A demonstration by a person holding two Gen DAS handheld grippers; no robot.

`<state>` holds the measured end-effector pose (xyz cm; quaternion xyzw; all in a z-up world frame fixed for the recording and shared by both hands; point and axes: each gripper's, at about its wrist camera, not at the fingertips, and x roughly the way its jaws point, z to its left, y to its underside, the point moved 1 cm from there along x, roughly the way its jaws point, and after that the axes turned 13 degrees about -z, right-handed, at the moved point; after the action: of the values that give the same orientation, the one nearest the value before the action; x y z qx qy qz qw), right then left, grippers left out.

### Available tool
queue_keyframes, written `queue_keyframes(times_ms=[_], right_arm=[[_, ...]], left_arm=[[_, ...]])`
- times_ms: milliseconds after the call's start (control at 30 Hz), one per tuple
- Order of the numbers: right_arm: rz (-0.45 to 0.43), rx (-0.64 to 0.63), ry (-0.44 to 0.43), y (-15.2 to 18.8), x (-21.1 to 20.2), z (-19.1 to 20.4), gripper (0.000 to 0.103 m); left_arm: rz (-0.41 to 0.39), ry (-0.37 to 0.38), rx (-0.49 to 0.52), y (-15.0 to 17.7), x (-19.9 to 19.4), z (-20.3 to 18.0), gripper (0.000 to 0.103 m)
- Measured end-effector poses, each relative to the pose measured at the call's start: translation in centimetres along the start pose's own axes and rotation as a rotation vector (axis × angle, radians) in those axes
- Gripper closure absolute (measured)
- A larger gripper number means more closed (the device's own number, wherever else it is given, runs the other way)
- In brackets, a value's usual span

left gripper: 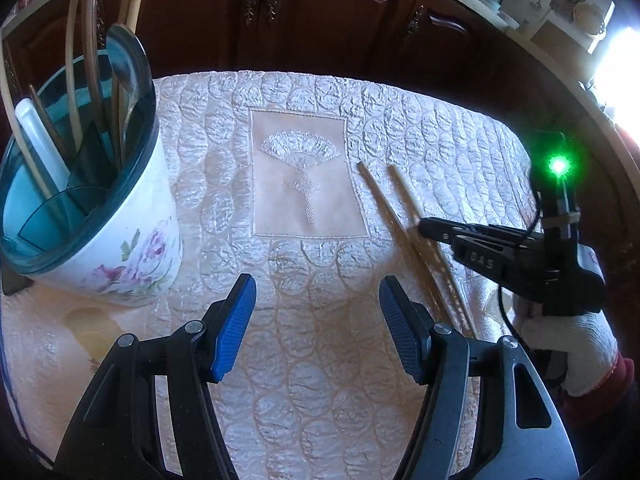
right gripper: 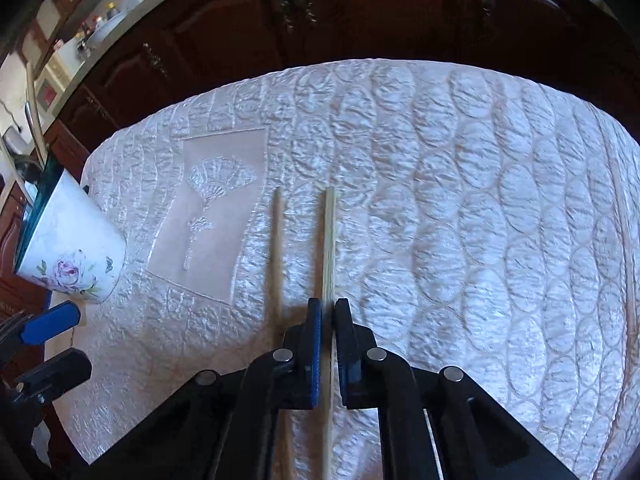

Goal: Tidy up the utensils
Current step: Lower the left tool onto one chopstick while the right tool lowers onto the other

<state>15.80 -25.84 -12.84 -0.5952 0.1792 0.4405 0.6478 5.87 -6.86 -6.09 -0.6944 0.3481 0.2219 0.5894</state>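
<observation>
Two pale wooden chopsticks lie side by side on the quilted white cloth [right gripper: 460,200]. My right gripper [right gripper: 328,314] is shut on the right-hand chopstick [right gripper: 329,240], its blue pads pressing the stick low over the cloth. The other chopstick [right gripper: 277,240] rests free just left of it. In the left wrist view the right gripper [left gripper: 426,229] comes in from the right in a white-gloved hand [left gripper: 568,344]. My left gripper [left gripper: 318,320] hangs open and holds nothing. A white floral utensil holder [left gripper: 120,240] with a teal insert stands at the left and holds several chopsticks and a spoon.
Dark wooden cabinets [left gripper: 320,12] stand behind the table's far edge. An embroidered fan panel [left gripper: 300,176] lies between the holder and the chopsticks. A thin pale stick [right gripper: 624,248] lies near the cloth's right edge. A green light [left gripper: 559,166] glows on the right gripper's body.
</observation>
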Motion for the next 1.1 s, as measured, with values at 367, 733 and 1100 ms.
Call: queue_keyframes(times_ms=[367,733,1100], right_arm=[[-0.029,0.095,0.018,0.6,-2.1,-4.1,0.088],[-0.044,0.118,-0.018,-2.9,-0.5,-4.8,0.084],[-0.008,0.086,0.008,-4.8,2.9,-4.7,0.095]], left_arm=[[0.028,0.036,-0.027,-0.1,1.7,-1.0,0.039],[0.057,0.085,-0.124,-2.9,6.0,-3.3,0.039],[0.065,0.017,-0.161,-5.5,11.1,-3.7,0.040]])
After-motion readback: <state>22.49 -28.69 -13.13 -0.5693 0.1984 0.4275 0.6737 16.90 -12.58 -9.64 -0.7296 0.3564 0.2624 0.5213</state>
